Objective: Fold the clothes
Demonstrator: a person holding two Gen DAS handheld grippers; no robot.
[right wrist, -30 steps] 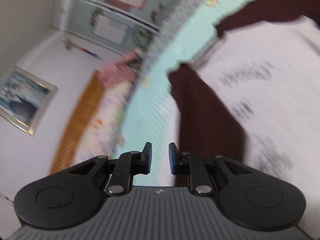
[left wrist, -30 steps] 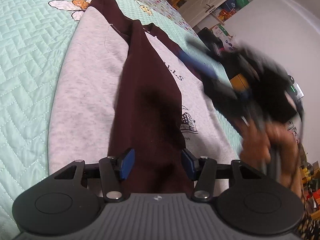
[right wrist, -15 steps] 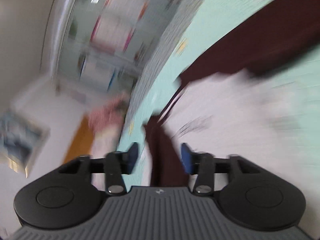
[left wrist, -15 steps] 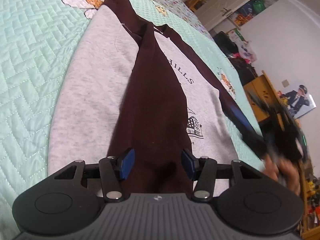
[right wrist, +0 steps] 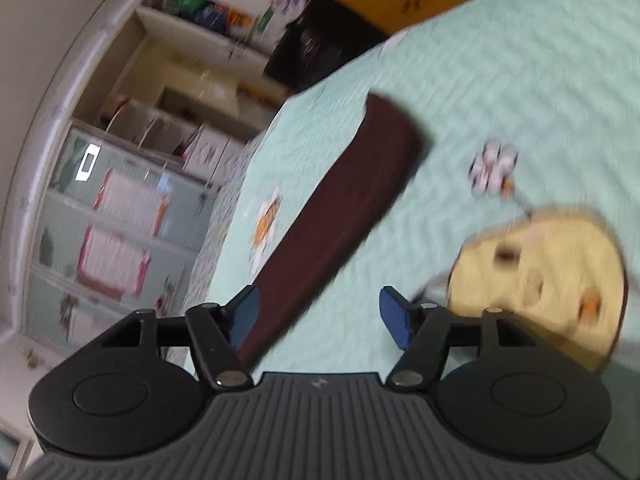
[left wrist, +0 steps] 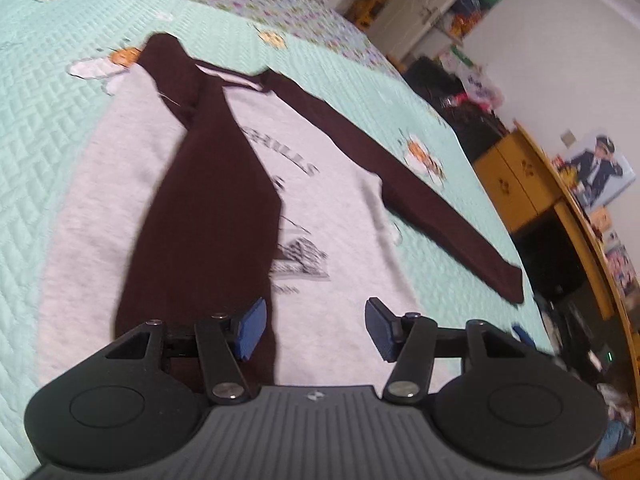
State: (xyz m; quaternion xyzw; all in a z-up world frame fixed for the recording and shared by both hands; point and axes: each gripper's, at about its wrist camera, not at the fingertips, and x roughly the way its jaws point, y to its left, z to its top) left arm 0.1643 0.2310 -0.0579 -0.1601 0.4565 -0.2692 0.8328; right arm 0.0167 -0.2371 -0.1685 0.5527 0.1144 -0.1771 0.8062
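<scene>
Both wrist views look forward low over the bed [left wrist: 48, 128], sharing the sweatshirt's outstretched sleeve [left wrist: 448, 216] [right wrist: 332, 216].

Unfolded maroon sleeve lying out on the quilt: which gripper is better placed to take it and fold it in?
Probably the right. The right gripper is open with the unfolded sleeve running out from between its fingers. The left gripper, also open, hovers over the sweatshirt body beside the already folded sleeve.

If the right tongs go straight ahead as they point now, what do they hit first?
Probably the outstretched maroon sleeve, lying on the mint quilt just ahead of the open right tongs; motion blur makes depth uncertain.
</scene>
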